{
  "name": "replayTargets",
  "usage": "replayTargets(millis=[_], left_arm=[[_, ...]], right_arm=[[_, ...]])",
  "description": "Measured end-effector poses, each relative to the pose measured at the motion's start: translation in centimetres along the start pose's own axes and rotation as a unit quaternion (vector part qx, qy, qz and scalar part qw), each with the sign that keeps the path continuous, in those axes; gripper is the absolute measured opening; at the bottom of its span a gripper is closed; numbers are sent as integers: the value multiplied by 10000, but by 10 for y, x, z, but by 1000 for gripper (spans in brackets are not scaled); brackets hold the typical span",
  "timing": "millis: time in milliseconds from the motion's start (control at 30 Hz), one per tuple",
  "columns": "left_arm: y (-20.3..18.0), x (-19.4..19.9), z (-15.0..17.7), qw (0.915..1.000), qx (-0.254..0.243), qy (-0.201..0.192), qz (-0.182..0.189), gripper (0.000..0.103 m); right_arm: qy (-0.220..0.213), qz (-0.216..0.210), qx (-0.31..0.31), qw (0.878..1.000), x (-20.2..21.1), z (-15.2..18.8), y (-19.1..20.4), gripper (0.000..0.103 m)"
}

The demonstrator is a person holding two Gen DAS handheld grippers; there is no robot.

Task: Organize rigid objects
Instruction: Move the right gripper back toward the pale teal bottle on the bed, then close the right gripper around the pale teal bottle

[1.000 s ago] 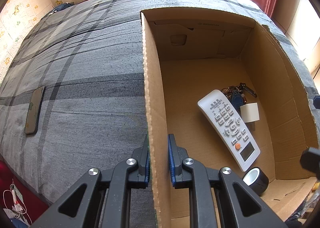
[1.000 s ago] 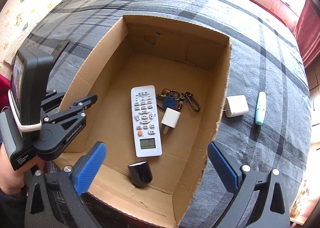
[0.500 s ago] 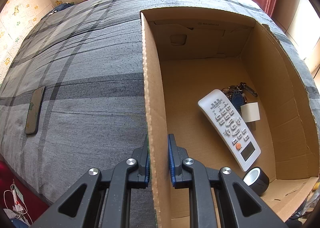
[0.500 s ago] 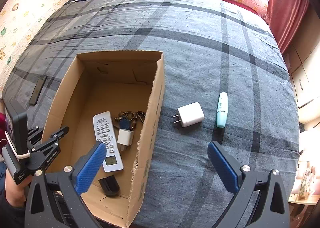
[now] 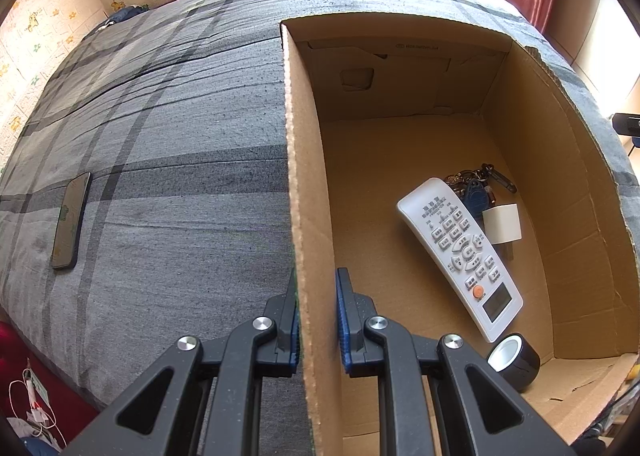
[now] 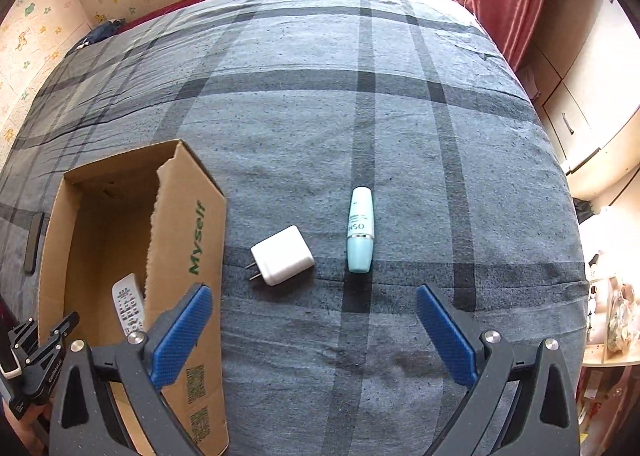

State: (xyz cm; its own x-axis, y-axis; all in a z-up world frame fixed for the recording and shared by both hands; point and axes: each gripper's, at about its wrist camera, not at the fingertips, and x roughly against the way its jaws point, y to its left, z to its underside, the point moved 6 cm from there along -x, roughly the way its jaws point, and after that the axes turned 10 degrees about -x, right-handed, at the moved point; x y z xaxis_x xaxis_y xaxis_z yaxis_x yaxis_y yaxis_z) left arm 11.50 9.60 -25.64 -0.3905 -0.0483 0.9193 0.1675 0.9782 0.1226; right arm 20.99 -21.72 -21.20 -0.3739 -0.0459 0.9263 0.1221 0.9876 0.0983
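Left tongs clamping tight on the near-left wall of the cardboard box, pads pressing both faces of the wall. Sitting inside the box: white remote, bunch of keys, small white charger, black tape roll. Right tongs hanging wide open over the grey plaid bed, gripping nothing. Lying on the bed just beyond those tongs: white plug adapter, and near it to the right, apart from it, a pale teal bottle. Resting far left on the bed, a dark phone.
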Motion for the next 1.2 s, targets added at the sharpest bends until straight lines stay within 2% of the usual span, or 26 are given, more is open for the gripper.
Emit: replayTargets(millis=[433, 633, 700, 767, 900, 933, 967, 1200], left_arm=[[0, 0, -1, 10000, -5, 23, -17, 17], [0, -1, -1, 10000, 8, 50, -19, 17], [0, -1, -2, 10000, 9, 52, -26, 17], [-1, -1, -2, 10000, 1, 54, -40, 17], [-2, -1, -2, 10000, -2, 58, -49, 17], [-2, -1, -2, 10000, -7, 59, -51, 17], [-1, -1, -3, 10000, -2, 61, -51, 17], [-1, 0, -3, 10000, -4, 59, -48, 17]], right_arm=[[223, 229, -361, 9988, -74, -25, -43, 103], [271, 200, -348, 9988, -100, -34, -46, 102], [287, 221, -355, 9987, -108, -36, -46, 99], [320, 233, -384, 9985, -115, -39, -45, 81], [428, 173, -431, 9980, -126, -40, -42, 62], [417, 193, -429, 9980, -127, -41, -41, 42], [421, 195, -446, 9979, -128, -41, -40, 27], [376, 239, -441, 9980, -126, -41, -35, 27]])
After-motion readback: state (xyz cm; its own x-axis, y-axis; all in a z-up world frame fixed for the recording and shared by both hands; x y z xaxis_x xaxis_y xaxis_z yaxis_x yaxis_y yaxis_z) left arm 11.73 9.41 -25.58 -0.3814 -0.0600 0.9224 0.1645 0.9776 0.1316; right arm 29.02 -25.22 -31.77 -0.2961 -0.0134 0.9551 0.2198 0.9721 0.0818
